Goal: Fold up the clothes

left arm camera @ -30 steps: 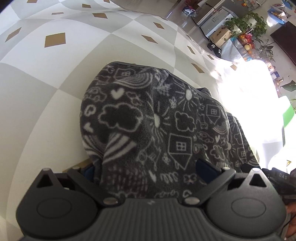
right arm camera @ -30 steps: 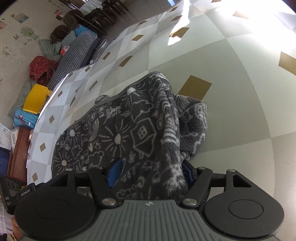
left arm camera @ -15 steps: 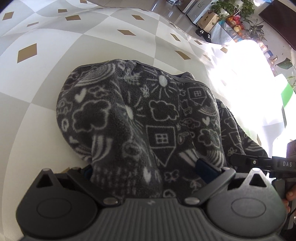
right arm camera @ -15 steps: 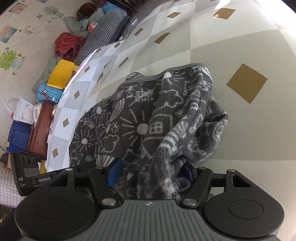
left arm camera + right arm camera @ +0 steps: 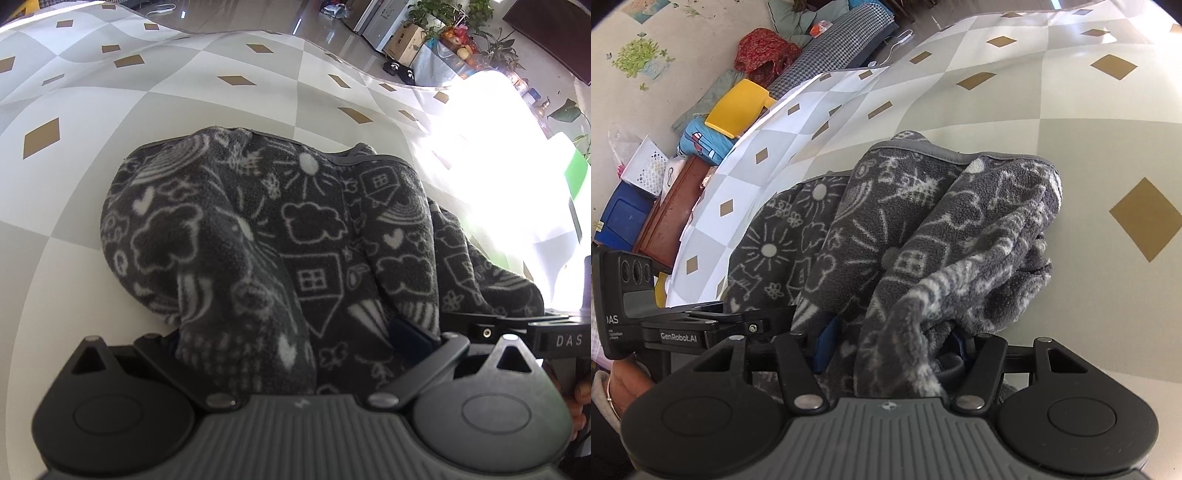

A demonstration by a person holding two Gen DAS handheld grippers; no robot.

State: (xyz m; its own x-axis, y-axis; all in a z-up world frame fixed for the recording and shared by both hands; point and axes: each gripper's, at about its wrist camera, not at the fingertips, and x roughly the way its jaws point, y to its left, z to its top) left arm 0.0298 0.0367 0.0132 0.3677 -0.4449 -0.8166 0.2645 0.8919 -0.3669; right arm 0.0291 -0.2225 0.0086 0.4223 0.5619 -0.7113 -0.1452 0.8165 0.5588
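Since the earlier frames, both grippers had drawn nearer each other, so each now showed at the edge of the other's view, and the grey fleece garment [image 5: 295,236] lay more bunched between them. Nearest the left wrist camera, the left gripper [image 5: 295,343] was clamped on a thick fold of the garment, its blue pads [image 5: 410,334] pressed into the fabric. Just ahead of its fingers the garment rose in a rounded heap printed with white clouds, houses, suns and hearts. Beyond the heap lay the checked tablecloth [image 5: 229,107], grey and white with tan diamonds, and farther off, ahead and to the right, stood potted plants [image 5: 476,26] by a bright window. Nearest the right wrist camera, the right gripper [image 5: 890,347] likewise gripped a bunched fold of the garment [image 5: 905,236], which draped forward and to the right of its fingers onto the tablecloth [image 5: 1071,110]. To its left the left gripper's black body [image 5: 624,288] sat close by, touching the cloth's edge. Farthest away, past the table's edge on the left, lay a yellow box [image 5: 738,107], a red cloth [image 5: 761,55] and a blue bin [image 5: 622,218].
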